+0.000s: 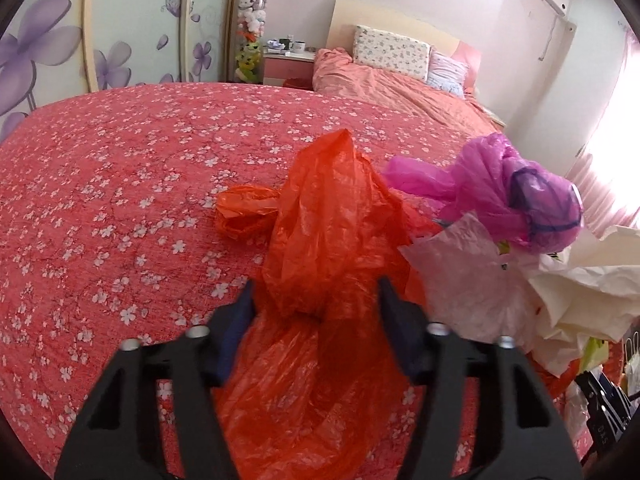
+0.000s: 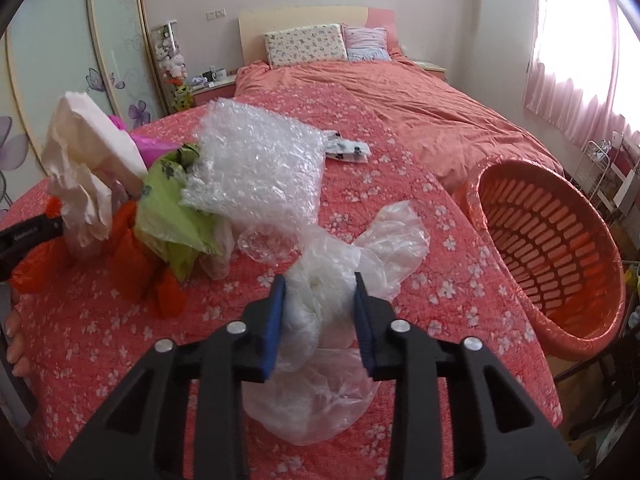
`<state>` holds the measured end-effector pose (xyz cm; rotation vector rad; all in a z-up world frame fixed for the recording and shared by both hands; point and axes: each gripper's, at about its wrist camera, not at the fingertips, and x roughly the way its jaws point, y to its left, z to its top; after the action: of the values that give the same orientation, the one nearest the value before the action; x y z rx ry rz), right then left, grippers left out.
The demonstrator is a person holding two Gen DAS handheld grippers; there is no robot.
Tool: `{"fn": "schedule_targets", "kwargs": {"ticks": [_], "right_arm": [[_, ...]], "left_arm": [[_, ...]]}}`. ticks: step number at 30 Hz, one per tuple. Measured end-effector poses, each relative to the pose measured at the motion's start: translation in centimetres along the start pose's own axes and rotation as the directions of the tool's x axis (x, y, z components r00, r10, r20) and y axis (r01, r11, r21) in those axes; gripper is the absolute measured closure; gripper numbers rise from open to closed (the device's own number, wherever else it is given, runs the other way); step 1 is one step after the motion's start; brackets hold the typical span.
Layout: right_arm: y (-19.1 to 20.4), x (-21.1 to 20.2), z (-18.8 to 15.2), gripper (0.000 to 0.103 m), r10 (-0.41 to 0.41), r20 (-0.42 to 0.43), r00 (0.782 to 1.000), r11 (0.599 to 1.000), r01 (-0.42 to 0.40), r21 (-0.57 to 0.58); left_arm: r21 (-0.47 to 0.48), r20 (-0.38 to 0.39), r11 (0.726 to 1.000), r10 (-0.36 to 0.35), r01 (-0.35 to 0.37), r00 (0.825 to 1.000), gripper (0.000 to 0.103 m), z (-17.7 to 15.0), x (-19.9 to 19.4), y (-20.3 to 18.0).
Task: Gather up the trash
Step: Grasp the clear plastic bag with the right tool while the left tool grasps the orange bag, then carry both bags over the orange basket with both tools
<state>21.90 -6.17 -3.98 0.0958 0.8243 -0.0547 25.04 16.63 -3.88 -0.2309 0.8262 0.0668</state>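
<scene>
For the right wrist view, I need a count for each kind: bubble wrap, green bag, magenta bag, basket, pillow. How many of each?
Bubble wrap: 1
Green plastic bag: 1
Magenta plastic bag: 1
Orange basket: 1
Pillows: 2
Total: 6

An orange plastic bag (image 1: 320, 240) is flanked by the fingers of the left gripper (image 1: 316, 292) on a red flowered bedspread (image 1: 120, 200); a pink bag (image 1: 500, 196) and crumpled white paper (image 1: 580, 280) are seen at right.
</scene>
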Motion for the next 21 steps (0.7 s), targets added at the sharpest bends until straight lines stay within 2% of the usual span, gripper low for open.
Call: {"fn": "schedule_targets", "kwargs": {"ticks": [2,5,14,21], "right_arm": [[-0.1,-0.4,0.2,0.073,0.006,0.012,1.000,1.000,-0.006,0.003],[-0.1,-1.2,0.5,0.073,0.007,0.039,0.999,1.000,-0.007,0.004],[-0.7,-4.4,2.0,0.073,0.028,0.120,0.992,1.000,-0.029,0.007],[-2.0,-8.3,3.5,0.072,0.044,0.215,0.976,0.999,-0.048,0.014]], "left_arm": [[0.007,0.015,1.000,-0.008,0.008,1.000,0.064,0.1,-0.5,0.1],[0.015,0.046,1.000,-0.003,0.002,0.999,0.071,0.4,-1.7,0.6],[0.022,0.135,1.000,0.018,-0.021,0.991,0.072,1.8,-6.9,1.5],[0.051,0.181,0.999,-0.011,0.002,0.983,0.072,2.5,-10.8,-0.5]]}}
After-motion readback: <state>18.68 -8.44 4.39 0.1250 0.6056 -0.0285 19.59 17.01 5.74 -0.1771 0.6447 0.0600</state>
